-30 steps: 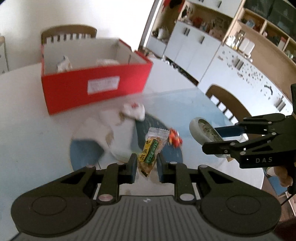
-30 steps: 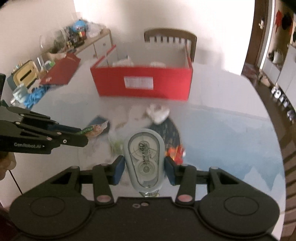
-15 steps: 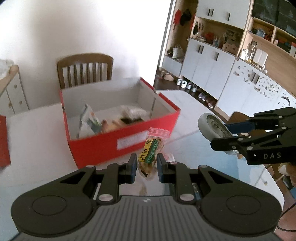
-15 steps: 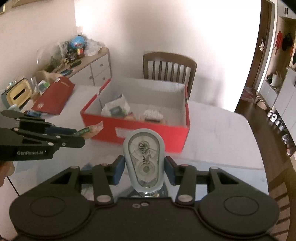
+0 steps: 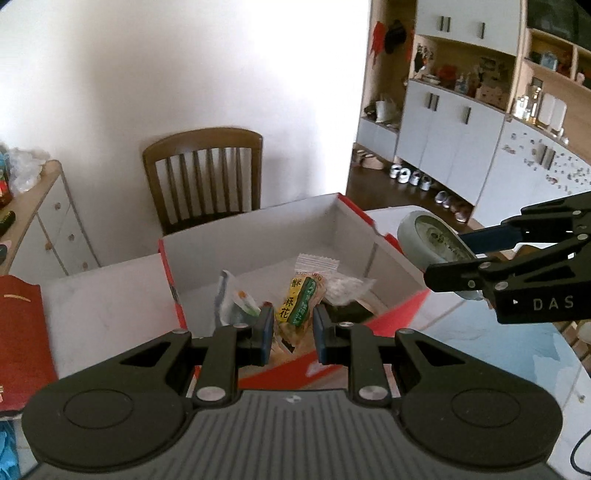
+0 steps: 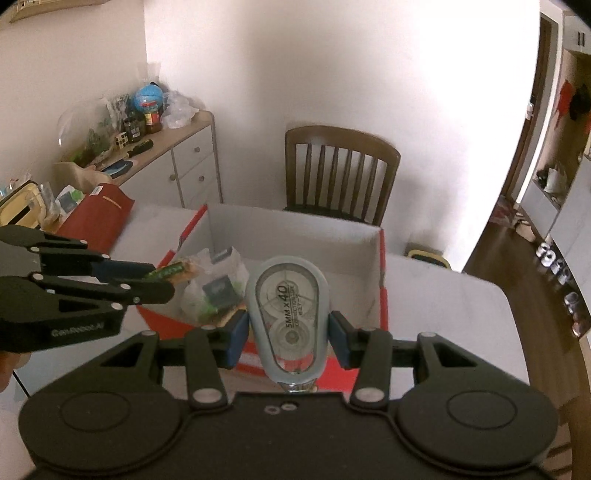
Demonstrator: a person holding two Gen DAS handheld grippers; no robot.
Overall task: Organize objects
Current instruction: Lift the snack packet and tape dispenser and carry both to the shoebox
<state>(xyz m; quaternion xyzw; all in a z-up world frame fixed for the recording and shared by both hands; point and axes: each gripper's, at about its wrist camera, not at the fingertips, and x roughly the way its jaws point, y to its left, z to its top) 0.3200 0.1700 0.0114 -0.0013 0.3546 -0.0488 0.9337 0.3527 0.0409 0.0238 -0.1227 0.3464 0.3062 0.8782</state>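
This is a lived-in home, the dining corner of a flat. A wooden slat-back chair (image 5: 207, 177) stands against a plain white wall behind a pale dining table (image 6: 443, 295). To one side a low white sideboard (image 6: 184, 162) with round drawer knobs carries household clutter: a small globe (image 6: 147, 98), jars, crumpled plastic bags. On the other side tall cupboards (image 5: 447, 133) with white doors and open wooden shelves hold ornaments and jars, and pairs of shoes (image 5: 413, 177) line up on the dark wood floor beneath them. Red decorations (image 5: 380, 35) hang by the doorway beyond.
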